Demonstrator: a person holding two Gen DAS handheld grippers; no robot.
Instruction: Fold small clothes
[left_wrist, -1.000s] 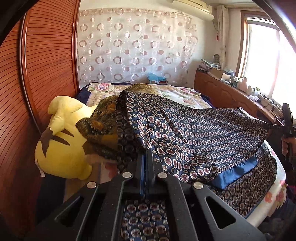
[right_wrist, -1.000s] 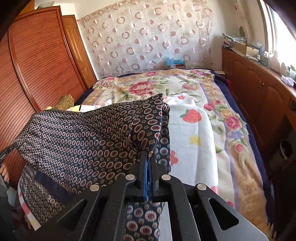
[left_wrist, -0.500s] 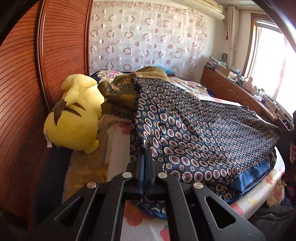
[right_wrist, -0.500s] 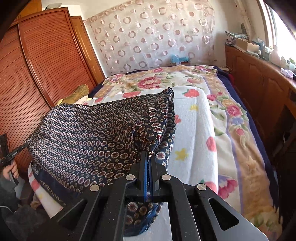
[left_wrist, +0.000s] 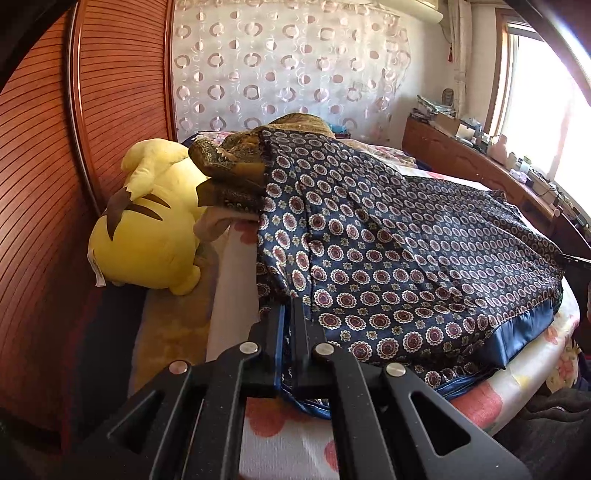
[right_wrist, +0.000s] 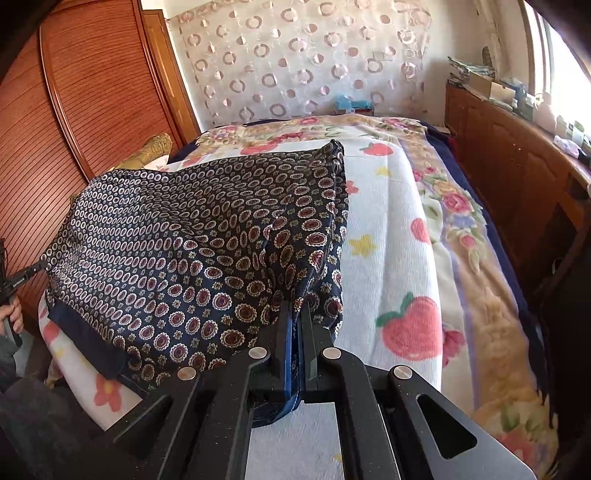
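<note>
A navy garment with a circle-medallion print and a plain blue hem (left_wrist: 406, 258) lies spread and doubled over on the bed's near edge. It also shows in the right wrist view (right_wrist: 192, 251). My left gripper (left_wrist: 286, 310) is shut on the garment's left corner, low over the mattress. My right gripper (right_wrist: 295, 310) is shut on the garment's right corner, also low over the bed. Each gripper's tip shows small at the far edge of the other's view.
A floral and strawberry-print blanket (right_wrist: 406, 258) covers the bed. A yellow plush toy (left_wrist: 147, 229) and an olive patterned cloth (left_wrist: 229, 173) lie at the left by the wooden wardrobe (left_wrist: 44, 184). A wooden counter with clutter (right_wrist: 517, 155) runs along the right under the window.
Both grippers have come down and toward me with the garment. The cloth, held up and stretched a second ago, now rests flat on the bed.
</note>
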